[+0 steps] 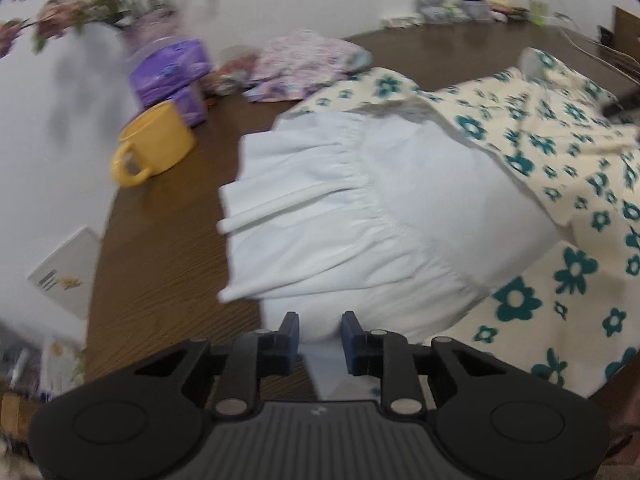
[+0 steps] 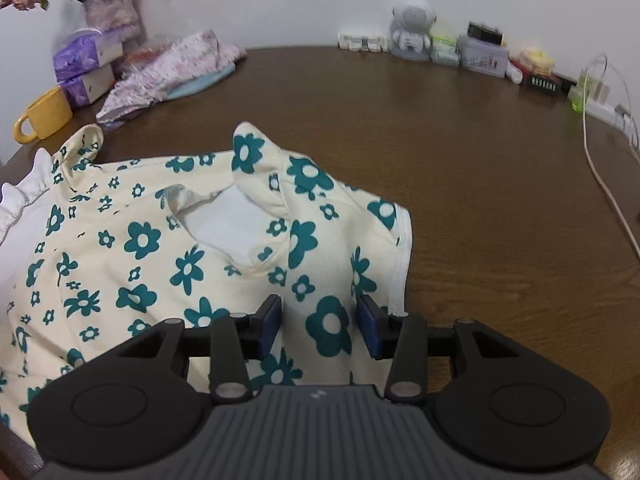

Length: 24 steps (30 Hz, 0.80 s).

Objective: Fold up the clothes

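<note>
A cream garment with teal flowers lies spread on the brown table, its neckline facing up. White gathered cloth lies over part of the cream garment. In the left wrist view my left gripper is at the near edge of the white cloth, and a bulge of that cloth is pinched between its pads. My right gripper hangs over the floral garment near its right edge. Its pads stand apart, with flat fabric showing between them.
A yellow mug, purple tissue packs and a flower vase stand at the back left. A crumpled pink floral cloth lies beside them. Small boxes and a grey figurine line the far wall. A white cable runs along the right.
</note>
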Tool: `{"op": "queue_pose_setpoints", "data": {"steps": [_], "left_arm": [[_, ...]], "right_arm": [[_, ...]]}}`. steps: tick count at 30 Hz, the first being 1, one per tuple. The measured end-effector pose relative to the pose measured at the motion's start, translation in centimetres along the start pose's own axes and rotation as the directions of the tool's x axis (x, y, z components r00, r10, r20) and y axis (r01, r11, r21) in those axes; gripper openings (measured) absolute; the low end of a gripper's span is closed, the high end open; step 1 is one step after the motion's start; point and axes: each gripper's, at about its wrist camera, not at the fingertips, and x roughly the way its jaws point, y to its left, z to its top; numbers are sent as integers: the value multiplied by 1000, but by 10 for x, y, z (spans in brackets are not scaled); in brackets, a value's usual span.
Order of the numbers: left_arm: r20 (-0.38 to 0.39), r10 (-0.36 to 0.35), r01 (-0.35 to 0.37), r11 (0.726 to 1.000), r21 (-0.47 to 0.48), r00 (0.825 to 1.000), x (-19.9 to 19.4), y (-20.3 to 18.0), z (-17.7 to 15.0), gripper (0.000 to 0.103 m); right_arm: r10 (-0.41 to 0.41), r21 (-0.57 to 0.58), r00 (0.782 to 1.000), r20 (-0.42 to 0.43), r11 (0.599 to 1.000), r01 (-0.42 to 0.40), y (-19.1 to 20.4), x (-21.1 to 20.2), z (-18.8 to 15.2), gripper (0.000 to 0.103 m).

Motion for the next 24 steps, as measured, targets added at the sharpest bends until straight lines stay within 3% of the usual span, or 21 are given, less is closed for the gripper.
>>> {"op": "queue_pose_setpoints", "data": {"steps": [4,7,11,16,24], "left_arm": [[93,-164,169,984,-53,982,-32,-1,-4,22],[47,-217,217,976,11,975,-31,-24,-5,23],[-49,-184,187,981,46,982,-14,-40,-12,23],[-74,-130,133,990,41,989,-24,-36,-26,13],[-101,-65,70,997,43,993,-34,-36,-36,12]], "right_arm": [[14,1,1000,16,1000,-14,0,-7,-4,43],[25,4,999,24,1000,-25,1,-12,-7,43],[26,13,999,27,1000,-26,1,-13,-11,43],[-1,10,1000,30,1000,1,2,-16,-19,43],[-24,5,998,53,1000,23,1,-23,-31,46]]}}
